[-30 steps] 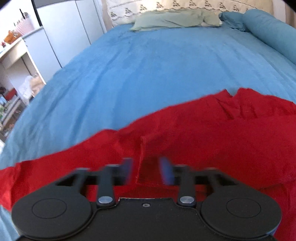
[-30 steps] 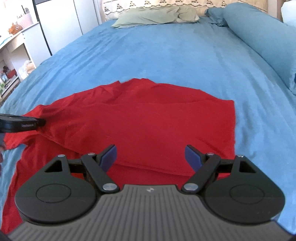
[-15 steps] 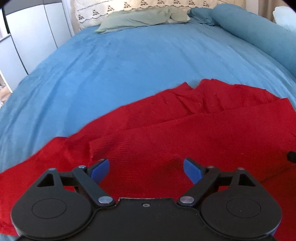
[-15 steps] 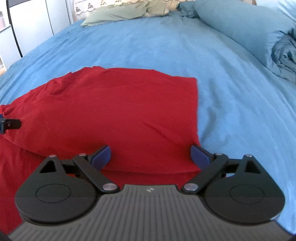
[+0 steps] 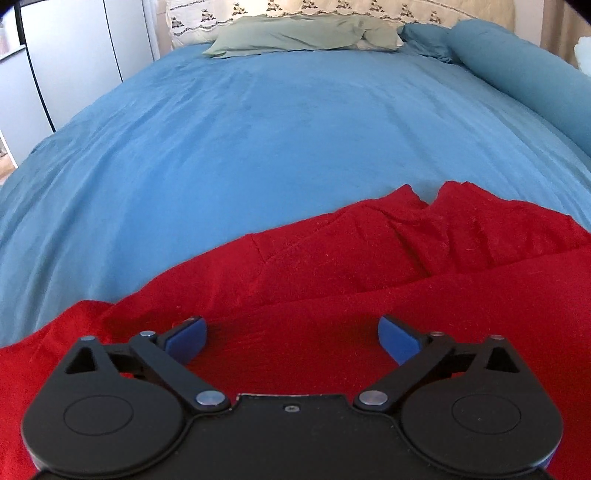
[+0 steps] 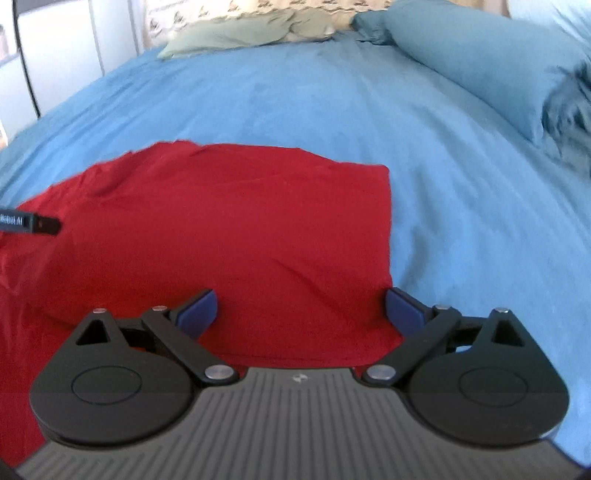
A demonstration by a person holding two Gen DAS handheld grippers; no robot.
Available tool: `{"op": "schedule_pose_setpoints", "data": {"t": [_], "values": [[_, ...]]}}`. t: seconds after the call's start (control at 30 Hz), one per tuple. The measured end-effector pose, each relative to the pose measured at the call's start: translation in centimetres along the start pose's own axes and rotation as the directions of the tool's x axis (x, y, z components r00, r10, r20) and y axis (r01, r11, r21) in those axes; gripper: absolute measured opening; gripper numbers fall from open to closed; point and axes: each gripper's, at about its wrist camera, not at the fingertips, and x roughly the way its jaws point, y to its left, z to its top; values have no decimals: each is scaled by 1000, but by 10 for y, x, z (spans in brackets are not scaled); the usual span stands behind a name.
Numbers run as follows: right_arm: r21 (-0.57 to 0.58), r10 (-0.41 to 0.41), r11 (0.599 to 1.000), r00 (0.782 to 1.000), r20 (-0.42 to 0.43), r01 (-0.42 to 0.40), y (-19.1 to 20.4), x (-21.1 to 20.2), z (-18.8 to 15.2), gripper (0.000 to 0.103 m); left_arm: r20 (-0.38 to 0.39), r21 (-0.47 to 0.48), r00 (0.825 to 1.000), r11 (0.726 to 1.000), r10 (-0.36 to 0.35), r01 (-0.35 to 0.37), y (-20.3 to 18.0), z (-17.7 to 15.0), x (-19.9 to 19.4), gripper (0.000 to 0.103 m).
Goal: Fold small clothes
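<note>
A red garment (image 5: 369, 273) lies partly folded on the blue bed; in the right wrist view the red garment (image 6: 229, 229) shows a straight right edge and a folded top layer. My left gripper (image 5: 291, 338) hovers over its left part, jaws still opening, nothing pinched between the blue pads. My right gripper (image 6: 301, 310) stands wide open over the garment's near right corner, holding nothing. The tip of the left gripper (image 6: 33, 224) shows at the left edge of the right wrist view.
The blue bedspread (image 5: 258, 140) stretches ahead. Green pillows (image 5: 295, 35) lie at the head, a blue bolster (image 5: 524, 77) and rumpled blue bedding (image 6: 569, 110) along the right. White cabinet doors (image 5: 74, 55) stand to the left.
The left jaws opened wide and let go of a fold of red cloth, then swung right over the garment. The right gripper sank and shifted toward the garment's right edge.
</note>
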Motion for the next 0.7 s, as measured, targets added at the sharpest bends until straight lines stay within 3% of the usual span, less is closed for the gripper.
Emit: {"op": "schedule_pose_setpoints", "data": {"t": [0.1, 0.2, 0.4, 0.5, 0.7], "values": [[-8, -12, 1000, 1000, 18, 12, -2, -11, 4, 103, -4, -12, 1000, 1000, 25, -25, -1, 3, -11, 101], [-41, 39, 998, 997, 68, -36, 3, -26, 10, 103, 2, -21, 999, 999, 35, -35, 2, -5, -24, 101], [-62, 81, 995, 997, 8, -81, 2, 5, 7, 103, -31, -19, 999, 999, 32, -32, 7, -29, -27, 103], [-35, 96, 995, 995, 22, -95, -5, 8, 3, 103, -28, -48, 999, 998, 29, -30, 11, -30, -28, 103], [-71, 129, 990, 990, 57, -125, -3, -30, 24, 103, 28, -120, 997, 990, 74, -70, 13, -19, -72, 103]]}}
